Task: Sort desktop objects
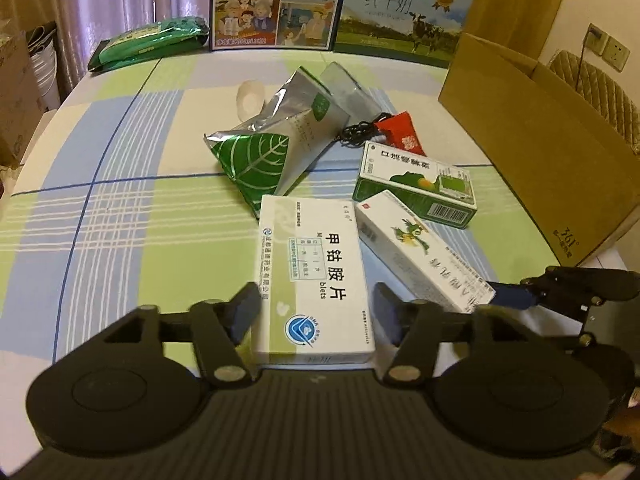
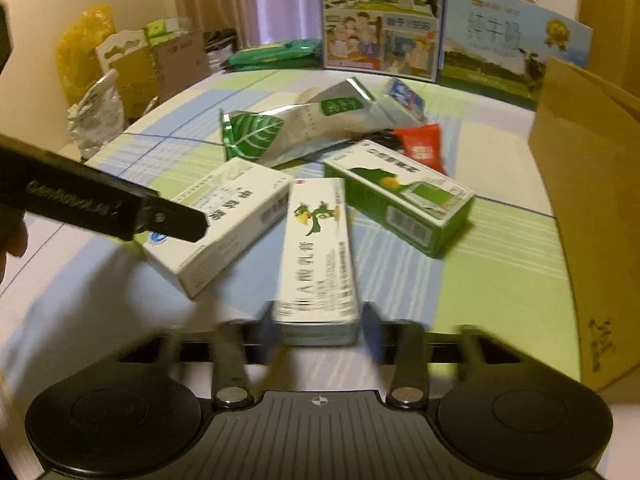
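The white box (image 1: 314,280) with blue print lies flat on the table (image 1: 120,208), its near end between the fingers of the left claw (image 1: 316,314). The jaws stand apart, one on each side of the box, with a narrow gap on both sides, so the claw is released around it, not clenched.

At 3 o'clock of that box lies the slim box (image 2: 318,256) with a green bird on it. Its near end sits between the fingers of the right claw (image 2: 318,330). The right wrist view is blurred there; the fingers look close to the box's sides, but I cannot tell whether they grip it.

At 1 o'clock of the slim box lies a green box (image 2: 400,200), just beside it. Beyond these, at 12 o'clock, a silver pouch (image 1: 280,136) with a green leaf lies on the checked cloth, and a red packet (image 1: 402,130) and a black cord (image 1: 360,132) lie beside it. A cardboard box (image 1: 540,152) stands at 3 o'clock at the table's edge. Two milk cartons (image 1: 280,4) stand at the far edge, with a green pack (image 1: 152,40) at 11 o'clock.
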Action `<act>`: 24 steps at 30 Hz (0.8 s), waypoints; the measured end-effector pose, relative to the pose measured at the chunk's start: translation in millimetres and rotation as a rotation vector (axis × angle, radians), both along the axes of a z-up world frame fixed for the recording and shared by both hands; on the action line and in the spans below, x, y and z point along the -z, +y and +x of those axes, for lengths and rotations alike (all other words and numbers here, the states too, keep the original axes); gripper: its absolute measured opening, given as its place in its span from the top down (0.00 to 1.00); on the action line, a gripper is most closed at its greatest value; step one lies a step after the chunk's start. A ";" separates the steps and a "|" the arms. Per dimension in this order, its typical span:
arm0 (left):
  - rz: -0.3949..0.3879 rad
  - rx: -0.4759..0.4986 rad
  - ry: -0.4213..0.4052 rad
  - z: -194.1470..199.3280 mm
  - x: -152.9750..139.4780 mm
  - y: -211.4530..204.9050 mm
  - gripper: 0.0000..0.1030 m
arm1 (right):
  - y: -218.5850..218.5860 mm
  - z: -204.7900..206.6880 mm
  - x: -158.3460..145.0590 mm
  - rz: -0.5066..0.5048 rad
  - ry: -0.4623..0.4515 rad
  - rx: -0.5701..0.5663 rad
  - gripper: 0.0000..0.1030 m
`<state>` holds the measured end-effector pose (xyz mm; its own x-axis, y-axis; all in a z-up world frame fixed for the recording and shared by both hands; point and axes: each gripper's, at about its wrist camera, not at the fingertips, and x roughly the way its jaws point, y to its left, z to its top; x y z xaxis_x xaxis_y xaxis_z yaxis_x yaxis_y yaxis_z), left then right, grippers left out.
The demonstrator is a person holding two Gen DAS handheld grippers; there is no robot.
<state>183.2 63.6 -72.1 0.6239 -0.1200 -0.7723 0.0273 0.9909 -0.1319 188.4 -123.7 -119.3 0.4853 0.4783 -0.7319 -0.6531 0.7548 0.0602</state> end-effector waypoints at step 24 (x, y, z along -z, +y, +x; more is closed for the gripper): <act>0.156 0.077 0.034 8.0 22.0 -25.6 0.34 | -27.5 -3.2 -13.1 0.025 -0.022 0.087 0.38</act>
<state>191.2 38.0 -94.1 0.5902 -0.0435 -0.8061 0.1024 0.9945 0.0214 185.2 -151.2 -106.2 0.5414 0.4519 -0.7090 -0.5866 0.8071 0.0665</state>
